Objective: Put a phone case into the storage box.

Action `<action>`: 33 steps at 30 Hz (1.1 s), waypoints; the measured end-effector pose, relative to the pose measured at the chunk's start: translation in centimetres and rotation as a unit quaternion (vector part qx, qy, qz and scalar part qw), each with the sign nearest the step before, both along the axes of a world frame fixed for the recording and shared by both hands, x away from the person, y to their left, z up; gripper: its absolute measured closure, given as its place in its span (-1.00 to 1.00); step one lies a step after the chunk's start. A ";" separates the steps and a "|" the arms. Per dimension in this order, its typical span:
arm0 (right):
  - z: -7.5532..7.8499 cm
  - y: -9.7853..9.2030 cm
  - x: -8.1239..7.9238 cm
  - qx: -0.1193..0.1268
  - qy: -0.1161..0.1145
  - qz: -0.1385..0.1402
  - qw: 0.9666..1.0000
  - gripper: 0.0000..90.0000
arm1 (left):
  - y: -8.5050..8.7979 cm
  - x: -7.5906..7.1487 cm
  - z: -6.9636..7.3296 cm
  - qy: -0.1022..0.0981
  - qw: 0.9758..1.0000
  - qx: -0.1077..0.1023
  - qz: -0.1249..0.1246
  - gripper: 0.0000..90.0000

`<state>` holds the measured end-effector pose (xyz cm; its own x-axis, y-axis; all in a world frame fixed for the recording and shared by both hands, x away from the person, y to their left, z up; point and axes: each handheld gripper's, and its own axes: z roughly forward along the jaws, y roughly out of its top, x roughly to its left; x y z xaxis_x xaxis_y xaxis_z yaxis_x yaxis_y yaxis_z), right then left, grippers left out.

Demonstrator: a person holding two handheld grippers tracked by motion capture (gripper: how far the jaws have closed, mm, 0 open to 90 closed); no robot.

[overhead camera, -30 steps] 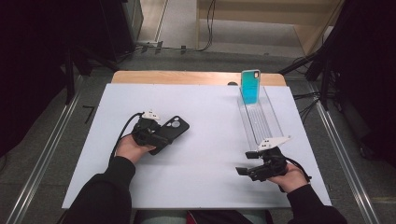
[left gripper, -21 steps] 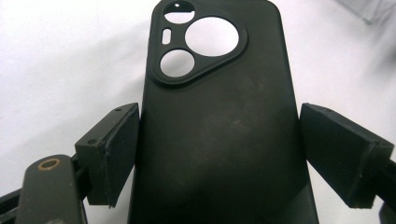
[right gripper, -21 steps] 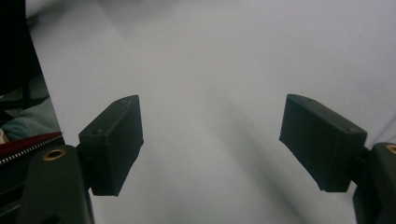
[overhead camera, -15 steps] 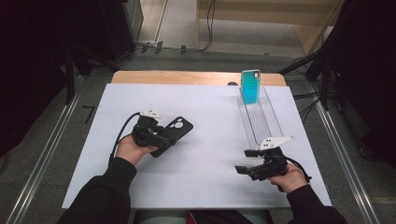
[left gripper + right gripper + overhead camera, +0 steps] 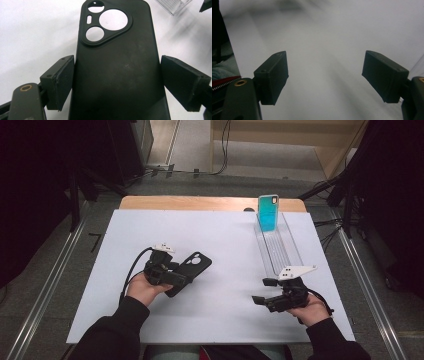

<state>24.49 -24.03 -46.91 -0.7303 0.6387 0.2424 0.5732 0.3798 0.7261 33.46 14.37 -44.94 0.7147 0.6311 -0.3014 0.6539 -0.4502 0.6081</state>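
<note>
A: Where is the black phone case (image 5: 189,272) right now?

B: Between the 2 jaws of the left tool (image 5: 176,278), toward the left part of the white desk (image 5: 225,245). In the left gripper view the case (image 5: 117,67) runs up the middle with its camera cut-outs at the far end, and both pads sit against its long edges, so that tool is pinching it.

A: Flat on the desk?

B: I cannot tell from the high view whether it touches the surface or sits just above it.

A: And the right tool (image 5: 262,291)?

B: Spread wide, nothing between the jaws. The right gripper view has the 2 pads well apart over bare white desk. It is held low near the front right of the desk, pointing left.

A: Anything else up there?

B: A clear plastic rack (image 5: 276,250) just beyond the right tool, with 1 teal phone case (image 5: 268,213) standing upright at its far end, well apart from the black one.
</note>
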 end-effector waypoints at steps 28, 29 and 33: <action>1.7 1.7 0.6 0.022 0.051 -0.042 0.998 -0.58 | -1.8 -3.7 0.1 -0.047 0.997 -0.036 0.057 -0.66; 1.8 1.6 0.7 0.028 0.056 -0.045 0.997 -0.58 | -1.9 -3.8 0.1 -0.048 0.996 -0.039 0.059 -0.66; 2.1 1.8 0.8 0.040 0.066 -0.061 0.995 -0.58 | -2.3 -4.3 -0.1 -0.060 0.995 -0.048 0.066 -0.66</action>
<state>25.27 -22.25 -44.78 -0.6069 0.6950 0.3856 0.7041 0.2450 0.6666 29.21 12.11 -45.04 0.6615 0.6946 -0.2827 0.6242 -0.3009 0.7210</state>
